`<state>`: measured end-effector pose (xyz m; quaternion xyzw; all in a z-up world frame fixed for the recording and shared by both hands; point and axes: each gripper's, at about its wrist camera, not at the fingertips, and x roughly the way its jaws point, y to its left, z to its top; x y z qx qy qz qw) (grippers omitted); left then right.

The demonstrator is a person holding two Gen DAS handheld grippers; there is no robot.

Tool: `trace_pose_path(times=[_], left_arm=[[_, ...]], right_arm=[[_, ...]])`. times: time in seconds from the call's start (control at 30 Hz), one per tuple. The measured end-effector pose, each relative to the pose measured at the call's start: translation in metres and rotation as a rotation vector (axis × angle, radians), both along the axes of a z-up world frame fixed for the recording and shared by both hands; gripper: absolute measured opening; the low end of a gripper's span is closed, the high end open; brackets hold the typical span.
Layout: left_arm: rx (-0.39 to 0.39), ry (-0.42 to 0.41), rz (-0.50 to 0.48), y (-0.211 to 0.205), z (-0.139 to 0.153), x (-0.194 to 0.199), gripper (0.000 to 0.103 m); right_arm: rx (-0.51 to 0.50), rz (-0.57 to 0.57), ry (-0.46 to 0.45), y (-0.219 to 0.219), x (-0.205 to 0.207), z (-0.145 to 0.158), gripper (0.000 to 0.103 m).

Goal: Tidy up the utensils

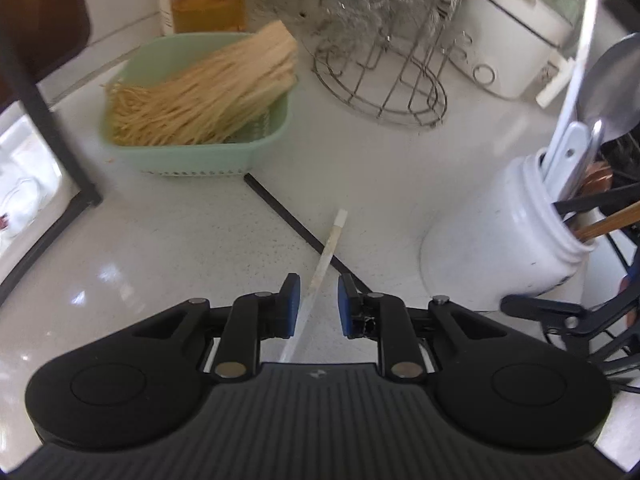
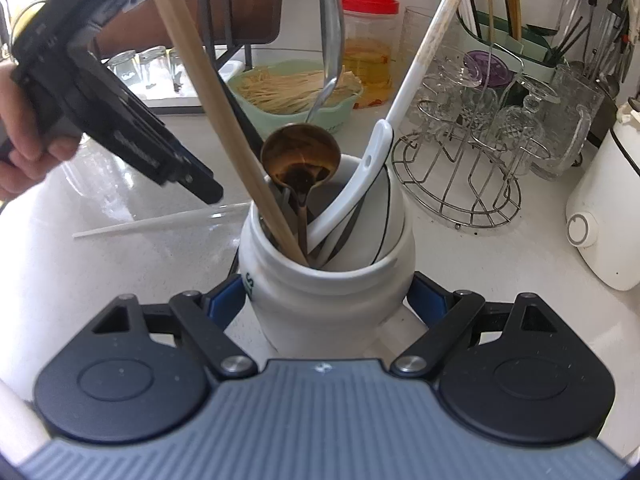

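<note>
A white chopstick lies on the white counter and runs between the open jaws of my left gripper; the pads do not touch it. A black chopstick lies crossed under it. My right gripper is shut on the white ceramic utensil jar, which holds a wooden stick, a bronze spoon, a white spoon and a steel spoon. The jar shows at the right of the left wrist view. The white chopstick lies left of the jar.
A green basket of dry noodles stands at the back left. A wire glass rack and a white appliance stand behind. A black shelf leg stands at left. A jar with a red lid stands behind.
</note>
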<state>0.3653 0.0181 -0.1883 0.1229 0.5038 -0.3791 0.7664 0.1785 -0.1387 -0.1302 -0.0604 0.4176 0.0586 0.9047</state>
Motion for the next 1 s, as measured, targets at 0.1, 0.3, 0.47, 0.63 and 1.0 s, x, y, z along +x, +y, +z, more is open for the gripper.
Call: trace_pose_path(times=[0.1,0.3,0.47,0.63,1.0], left_arm=[[0.015,0.006,-0.034,-0.005,-0.010,0.006,0.023],[0.038,-0.022,-0.114,-0.018,-0.020,0.009,0.023],[0.039,-0.018,-0.128,-0.024,-0.022,0.015,0.023],[0.044,-0.022,-0.113,-0.026,-0.021,0.016,0.010],[0.027,-0.076,0.039,-0.017,-0.001,0.004,0.007]], right_arm=[[-0.003,-0.020,0.000,0.003,0.001,0.000,0.089],[-0.008,-0.050,0.006,0.006,0.001,0.001,0.089],[-0.011,-0.064,0.004,0.009,-0.001,0.001,0.090],[-0.012,-0.064,0.005,0.009,0.000,0.001,0.090],[-0.016,-0.043,-0.002,0.008,-0.001,0.001,0.090]])
